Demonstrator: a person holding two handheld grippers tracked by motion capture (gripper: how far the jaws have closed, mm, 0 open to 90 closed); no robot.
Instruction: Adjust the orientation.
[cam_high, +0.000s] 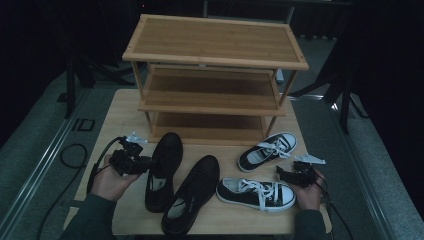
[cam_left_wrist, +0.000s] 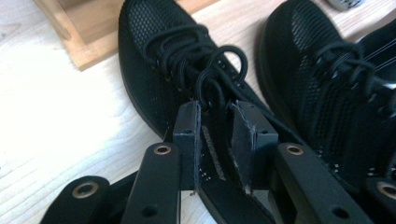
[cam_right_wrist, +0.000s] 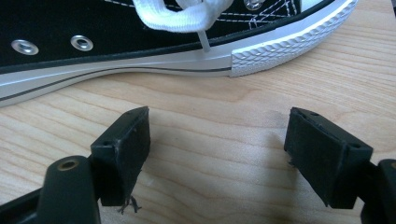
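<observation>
**L gripper at black shoe collar, R gripper idle by sneaker**

High view is dim; L gripper (cam_high: 142, 162) jaw tips blur into the black mesh shoe (cam_high: 162, 170), so contact is hard to read there; left gripper view settles more: jaws (cam_left_wrist: 215, 135) partly apart, straddling the shoe's collar edge behind the lace knot, pads near it but a firm clamp can't be told; shoe's toe lies close to the rack's (cam_high: 212, 80) bottom shelf; 2nd black shoe (cam_high: 192, 197) just beside it, heel cut off at the table's (cam_high: 115, 115) near edge. R gripper (cam_right_wrist: 217, 149) jaws wide apart, nothing between, bare wood under them; black-white sneaker (cam_right_wrist: 140, 42) just ahead, cropped both ends; 2nd sneaker (cam_high: 267, 150) sits near the rack; open table left of the L hand (cam_high: 110, 182).
</observation>
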